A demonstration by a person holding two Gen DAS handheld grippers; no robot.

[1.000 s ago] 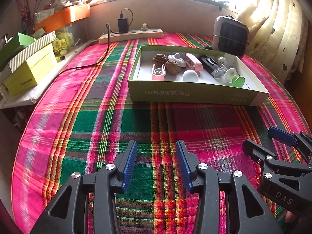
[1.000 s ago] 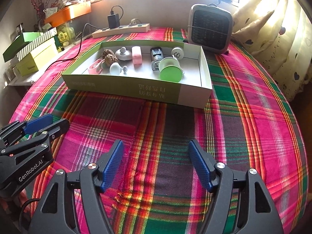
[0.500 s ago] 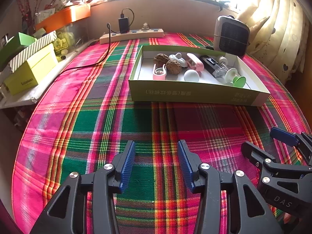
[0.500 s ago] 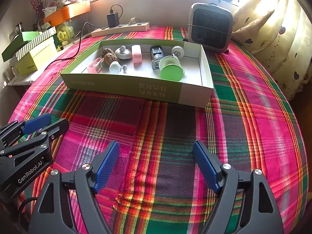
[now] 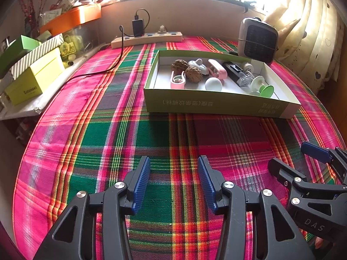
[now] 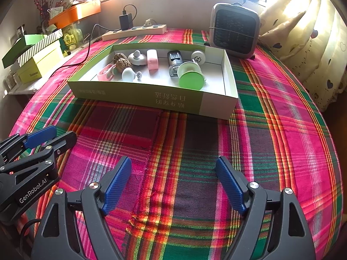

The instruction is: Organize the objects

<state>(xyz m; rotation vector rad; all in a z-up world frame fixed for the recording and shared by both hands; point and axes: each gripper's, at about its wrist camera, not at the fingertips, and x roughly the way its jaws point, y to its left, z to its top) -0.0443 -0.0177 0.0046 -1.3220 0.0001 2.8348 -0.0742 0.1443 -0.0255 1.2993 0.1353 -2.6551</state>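
A shallow green-and-white cardboard box (image 5: pixel 216 105) (image 6: pixel 138 95) lies on the plaid tablecloth. In it lie two walnuts (image 6: pixel 122 63), a pink clip (image 5: pixel 177 81), a white knob (image 5: pixel 213 84), a pink case (image 6: pixel 152 60), a dark rectangular item (image 6: pixel 174 61) and a green-and-white cup (image 6: pixel 192 80) on its side. My left gripper (image 5: pixel 174 162) (image 6: pixel 63 133) hovers over bare cloth in front of the box, open, with nothing between its blue pads. My right gripper (image 6: pixel 173 162) (image 5: pixel 288 155) stands beside it, open wider and holding nothing.
A small grey heater (image 6: pixel 235 31) stands behind the box's right end. A power strip (image 6: pixel 134 31) with a charger and cable lies at the back. Stacked green and striped boxes (image 5: pixel 34 80) sit off the table's left edge. Curtains (image 6: pixel 303 32) hang at the right.
Both grippers' jaws have spread wider, the right one more. Neither hand has shifted, and the box and its contents are as before.
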